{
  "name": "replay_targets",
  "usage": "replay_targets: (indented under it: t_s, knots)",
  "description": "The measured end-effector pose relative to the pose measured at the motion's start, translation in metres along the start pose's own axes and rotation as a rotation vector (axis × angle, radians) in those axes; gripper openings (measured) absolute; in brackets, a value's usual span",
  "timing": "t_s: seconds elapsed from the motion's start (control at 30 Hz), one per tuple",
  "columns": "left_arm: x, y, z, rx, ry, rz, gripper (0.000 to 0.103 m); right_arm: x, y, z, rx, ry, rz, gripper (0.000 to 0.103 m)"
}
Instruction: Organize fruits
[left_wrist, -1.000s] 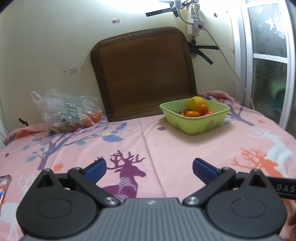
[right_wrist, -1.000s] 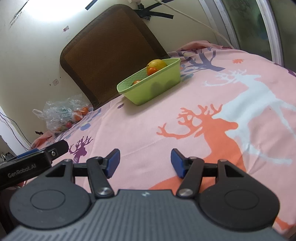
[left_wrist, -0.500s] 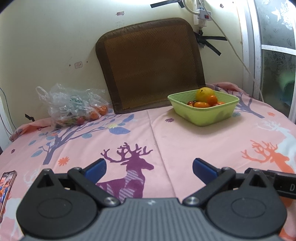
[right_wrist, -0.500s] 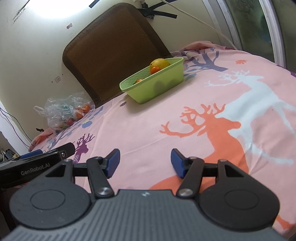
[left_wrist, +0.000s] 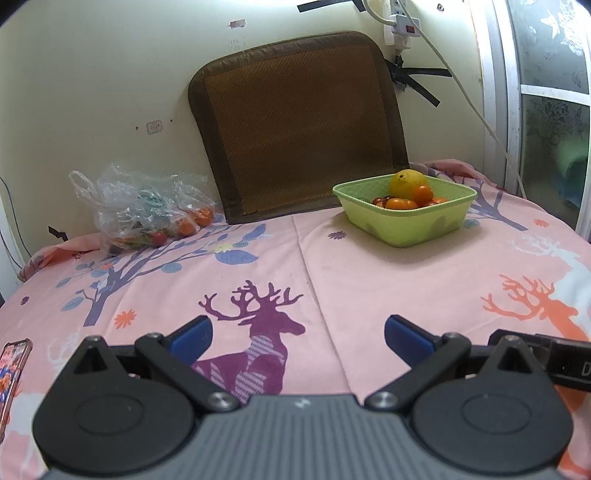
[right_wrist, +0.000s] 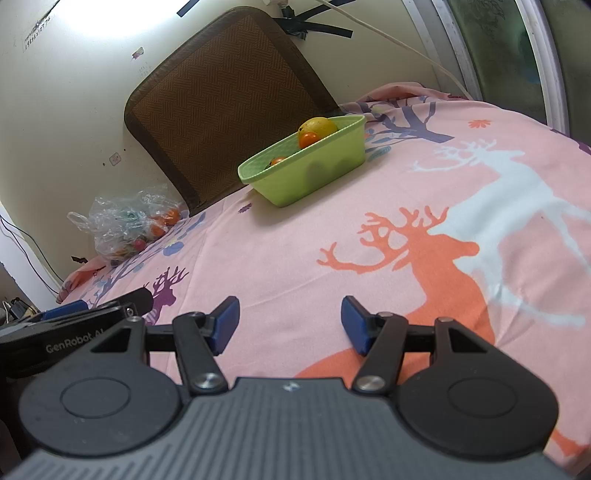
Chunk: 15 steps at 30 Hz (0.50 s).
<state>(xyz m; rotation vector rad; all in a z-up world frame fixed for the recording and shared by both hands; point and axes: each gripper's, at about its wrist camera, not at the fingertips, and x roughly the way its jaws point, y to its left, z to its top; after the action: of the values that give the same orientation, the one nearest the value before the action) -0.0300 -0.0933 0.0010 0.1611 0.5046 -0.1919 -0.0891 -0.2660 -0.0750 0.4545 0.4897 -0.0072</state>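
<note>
We look from both wrist cameras low over the bed (left_wrist: 369, 266), well back from the green basket (left_wrist: 406, 221). Our left view faces it level, from its front-left. Our right view tilts, facing it from its front-right. Both share the basket (right_wrist: 306, 177), plastic bag (left_wrist: 144, 210) and brown mat (right_wrist: 221, 96).

Left gripper (left_wrist: 297, 332) spread wide, empty, over bedsheet (left_wrist: 369, 280); green basket (left_wrist: 406, 229) holds fruit

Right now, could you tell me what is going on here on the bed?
A person holds two grippers low over the pink deer-print bedsheet. The left gripper and the right gripper are both open and empty. A green basket near the brown mat holds some fruit, and more fruit sits in a clear plastic bag against the wall.
</note>
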Motion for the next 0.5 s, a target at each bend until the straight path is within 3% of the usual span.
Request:
replay_targets:
  t_s: [0.5]
  knots:
    - [-0.0033, -0.0012, 0.0015, 0.006, -0.009, -0.003, 0.103, -0.0044, 0.0052, -0.0001, -0.029, -0.027, -0.005, 0.063]
